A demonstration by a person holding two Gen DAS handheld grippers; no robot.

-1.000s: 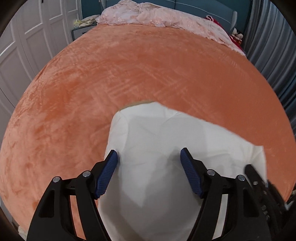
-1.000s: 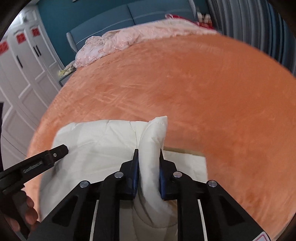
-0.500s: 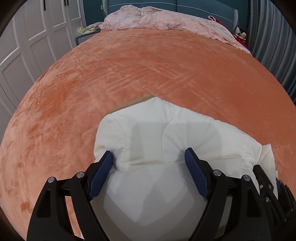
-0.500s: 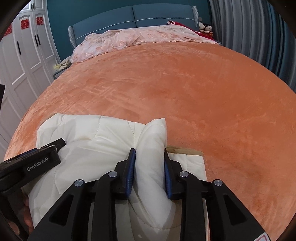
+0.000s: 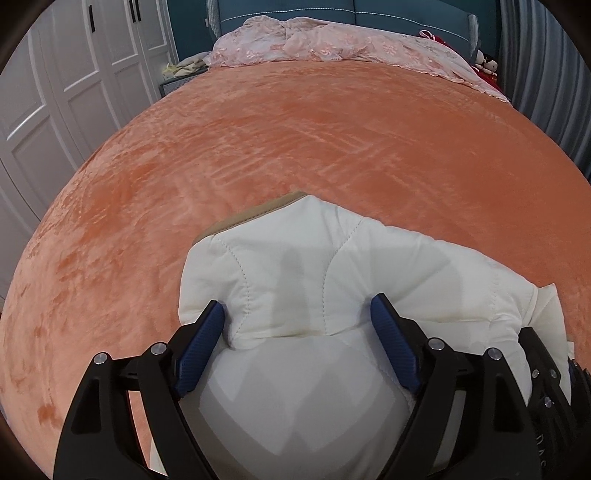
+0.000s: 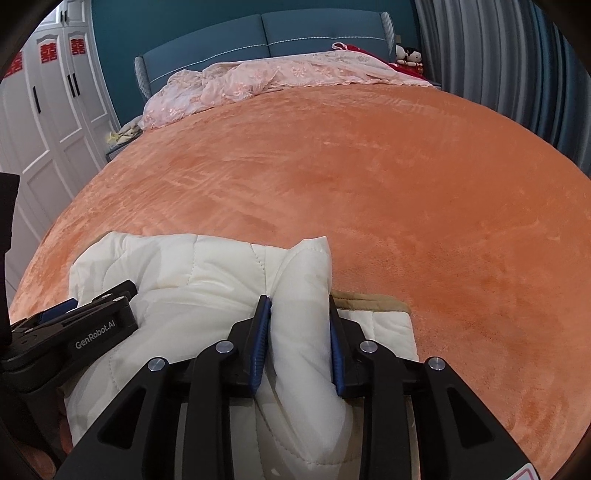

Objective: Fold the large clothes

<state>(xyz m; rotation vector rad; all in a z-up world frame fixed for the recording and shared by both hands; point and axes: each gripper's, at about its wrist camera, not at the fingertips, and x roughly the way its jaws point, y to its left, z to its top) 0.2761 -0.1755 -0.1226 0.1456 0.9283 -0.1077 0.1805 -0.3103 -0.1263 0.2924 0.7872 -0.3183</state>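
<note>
Here, a wide orange plush blanket (image 6: 369,192) covers a bed, with a rumpled pink lace cover (image 6: 258,79) heaped at its far end below a teal headboard (image 6: 266,35). A folded cream quilted garment (image 5: 332,273) lies on the blanket's near edge, its tan trim (image 6: 373,301) showing underneath. The right gripper (image 6: 300,325) has its blue-padded jaws pinched on a raised fold of the garment, while the left gripper (image 5: 297,325) rests on it with jaws spread wide, straddling a puffy fold.
</note>
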